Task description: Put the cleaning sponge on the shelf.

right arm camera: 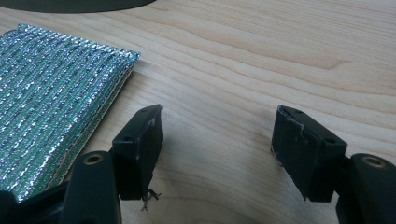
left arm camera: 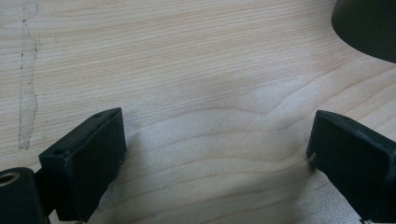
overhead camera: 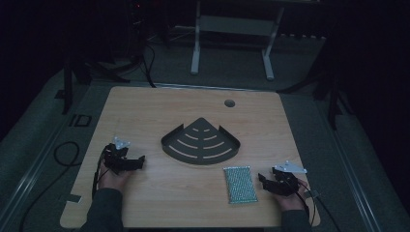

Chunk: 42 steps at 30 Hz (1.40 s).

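Observation:
A dark fan-shaped slotted tray point(overhead camera: 200, 141) lies in the middle of the wooden table point(overhead camera: 145, 111); its curved edge point(left arm camera: 369, 25) shows at the top right of the left gripper view. A silvery-green scouring pad point(overhead camera: 240, 183) lies flat in front of it, and also appears as the pad point(right arm camera: 51, 98) in the right gripper view. My left gripper point(overhead camera: 138, 163) rests low at the table's left, open, with bare wood between its jaws point(left arm camera: 217, 154). My right gripper point(overhead camera: 263, 181) sits just right of the pad, open and holding nothing point(right arm camera: 217, 140).
A round cable hole point(overhead camera: 229, 103) is near the table's far edge. Behind the table stands a white frame point(overhead camera: 232, 43) on the floor. Cables point(overhead camera: 63, 154) lie on the floor to the left. A pale scuff line point(left arm camera: 25, 84) marks the wood.

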Available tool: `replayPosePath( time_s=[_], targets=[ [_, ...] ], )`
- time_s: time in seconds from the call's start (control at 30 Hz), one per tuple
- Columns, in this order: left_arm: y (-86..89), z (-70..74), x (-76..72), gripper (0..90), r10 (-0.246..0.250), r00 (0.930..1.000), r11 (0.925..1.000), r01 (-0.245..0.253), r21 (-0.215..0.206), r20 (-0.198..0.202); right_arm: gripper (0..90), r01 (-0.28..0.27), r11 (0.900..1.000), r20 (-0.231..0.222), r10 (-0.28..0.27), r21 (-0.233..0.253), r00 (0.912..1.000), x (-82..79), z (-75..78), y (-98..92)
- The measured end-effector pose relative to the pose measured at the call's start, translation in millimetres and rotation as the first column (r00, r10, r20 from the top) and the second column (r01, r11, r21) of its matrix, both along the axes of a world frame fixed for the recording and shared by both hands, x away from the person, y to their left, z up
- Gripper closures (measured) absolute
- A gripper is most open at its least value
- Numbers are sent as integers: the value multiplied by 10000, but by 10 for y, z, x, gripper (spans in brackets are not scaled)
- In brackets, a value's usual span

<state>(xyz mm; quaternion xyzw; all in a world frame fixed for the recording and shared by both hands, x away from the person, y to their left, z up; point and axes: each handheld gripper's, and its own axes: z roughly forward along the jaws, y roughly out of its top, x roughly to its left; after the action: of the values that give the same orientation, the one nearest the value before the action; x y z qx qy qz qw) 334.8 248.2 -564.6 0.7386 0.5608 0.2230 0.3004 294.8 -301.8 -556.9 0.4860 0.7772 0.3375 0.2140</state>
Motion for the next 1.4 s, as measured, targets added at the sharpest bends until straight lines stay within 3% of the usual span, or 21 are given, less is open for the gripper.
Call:
replayPosePath(
  time_s=[0.13, 0.27, 0.33, 0.47, 0.5, 0.53, 0.67, 0.9, 1.03, 1.27, 1.4],
  targets=[
    [1, 0, 2, 48, -9, 10000, 10000, 9, 6, 0, 343, 222, 9997, -104, -222, -69, 9997, -13, 15, 28],
    [1, 0, 2, 48, -9, 10000, 10000, 9, 5, 0, 368, 193, 9997, 87, -191, -154, 9998, -56, 56, 65],
    [2, 0, 2, 48, -15, 10000, 10000, 15, 10, -4, 434, -219, 9998, 180, 218, 28, 9996, -87, 134, 117],
    [1, 0, 2, 48, -7, 10000, 10000, 7, 4, -3, 633, -693, 9974, 344, 700, -219, 9970, -139, 240, 216],
    [1, 0, 2, 48, -7, 10000, 10000, 7, 4, -3, 633, -693, 9974, 344, 700, -219, 9970, -139, 240, 216],
    [1, 1, 1, 48, -16, 10000, 10000, 16, 13, -9, 731, -1023, 9947, 479, 1029, -139, 9935, -185, 311, 271],
    [1, 0, 1, 48, -15, 10000, 10000, 15, 13, -8, 892, -1477, 9890, 609, 1481, -113, 9871, -281, 413, 382],
    [0, 0, 1, 48, -6, 10000, 10000, 6, 5, -5, 897, -2136, 9765, 350, 2145, -294, 9761, -447, 401, 530],
    [0, 0, 1, 48, -3, 10000, 10000, 3, 5, -5, 894, -2408, 9705, 158, 2410, -136, 9704, -515, 349, 623],
    [0, 0, 1, 48, -1, 10000, 10000, 1, 4, -6, 881, -2597, 9656, -248, 2593, -150, 9655, -500, 274, 707],
    [0, 0, 1, 48, 0, 10000, 10000, 0, 3, -5, 885, -2502, 9681, -500, 2495, -85, 9671, -467, 223, 673]
  ],
)
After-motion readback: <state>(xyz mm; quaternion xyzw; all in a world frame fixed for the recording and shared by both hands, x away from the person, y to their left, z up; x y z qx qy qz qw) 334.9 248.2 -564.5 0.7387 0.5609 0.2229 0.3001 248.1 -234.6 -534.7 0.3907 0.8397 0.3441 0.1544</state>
